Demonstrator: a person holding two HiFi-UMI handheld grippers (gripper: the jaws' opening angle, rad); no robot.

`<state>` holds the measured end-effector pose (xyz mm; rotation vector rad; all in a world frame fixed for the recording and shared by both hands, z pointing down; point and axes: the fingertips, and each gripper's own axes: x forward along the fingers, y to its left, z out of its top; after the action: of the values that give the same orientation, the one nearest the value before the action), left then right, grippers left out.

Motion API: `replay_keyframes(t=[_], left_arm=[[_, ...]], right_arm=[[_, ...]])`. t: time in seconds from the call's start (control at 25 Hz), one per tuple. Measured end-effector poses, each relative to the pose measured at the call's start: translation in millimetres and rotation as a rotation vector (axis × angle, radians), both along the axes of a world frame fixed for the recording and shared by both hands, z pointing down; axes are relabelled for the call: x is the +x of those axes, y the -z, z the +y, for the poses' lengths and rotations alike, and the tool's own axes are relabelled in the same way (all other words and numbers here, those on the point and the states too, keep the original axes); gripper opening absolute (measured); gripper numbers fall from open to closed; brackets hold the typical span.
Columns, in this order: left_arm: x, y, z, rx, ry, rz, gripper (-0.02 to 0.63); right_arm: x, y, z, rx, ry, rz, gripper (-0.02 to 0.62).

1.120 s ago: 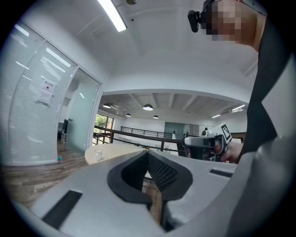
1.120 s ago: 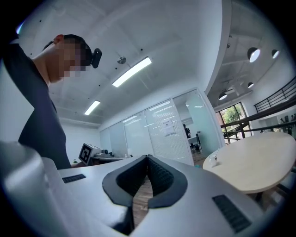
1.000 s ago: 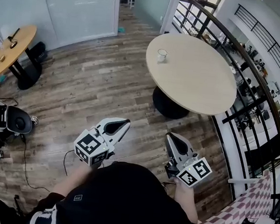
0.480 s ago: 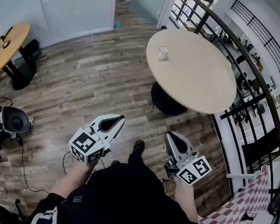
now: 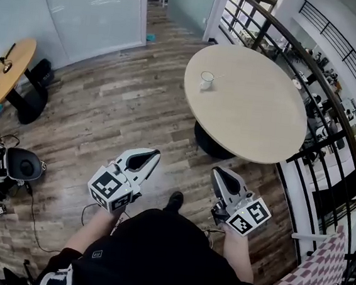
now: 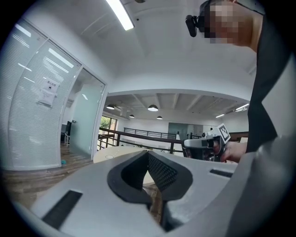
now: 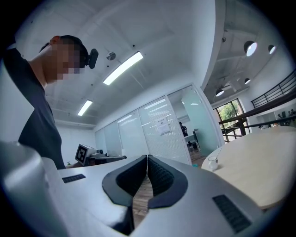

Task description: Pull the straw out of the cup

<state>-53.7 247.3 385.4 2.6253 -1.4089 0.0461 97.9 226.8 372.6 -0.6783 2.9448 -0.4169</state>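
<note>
A small clear cup [image 5: 206, 80] stands near the left edge of the round beige table [image 5: 257, 115], far ahead of both grippers. It also shows small in the right gripper view [image 7: 212, 162]; whether a straw is in it is too small to tell. My left gripper [image 5: 156, 155] is held over the wooden floor, jaws shut with nothing between them [image 6: 148, 153]. My right gripper [image 5: 215, 172] hangs beside it, also shut and empty [image 7: 147, 157], short of the table's near edge. Each gripper shows in the other's view, the right one [image 6: 203, 145] and the left one [image 7: 88, 155].
A black curved railing [image 5: 325, 97] runs behind and to the right of the table. A second round wooden table [image 5: 2, 73] stands far left. Dark bags [image 5: 11, 164] and a cable [image 5: 32, 209] lie on the floor at left. Glass partitions [image 5: 85, 2] close the back.
The person has walked toward the beige table, which with the cup now sits a little lower and nearer in the head view. Both grippers stayed shut and moved along.
</note>
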Motion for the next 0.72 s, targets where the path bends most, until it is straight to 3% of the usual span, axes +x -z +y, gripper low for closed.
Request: replay_keyframes(t=[0.32, 0.72], left_arm=[[26.9, 9.2, -73.6, 0.007, -0.027, -0.016, 0.008], [47.1, -4.6, -135.2, -0.042, -0.041, -0.032, 0.008]], right_arm=[[12.2, -1.8, -79.1, -0.012, 0.024, 0.001, 0.023], [23.2, -23.6, -126.1, -0.05, 0.037, 0.005, 0.025]])
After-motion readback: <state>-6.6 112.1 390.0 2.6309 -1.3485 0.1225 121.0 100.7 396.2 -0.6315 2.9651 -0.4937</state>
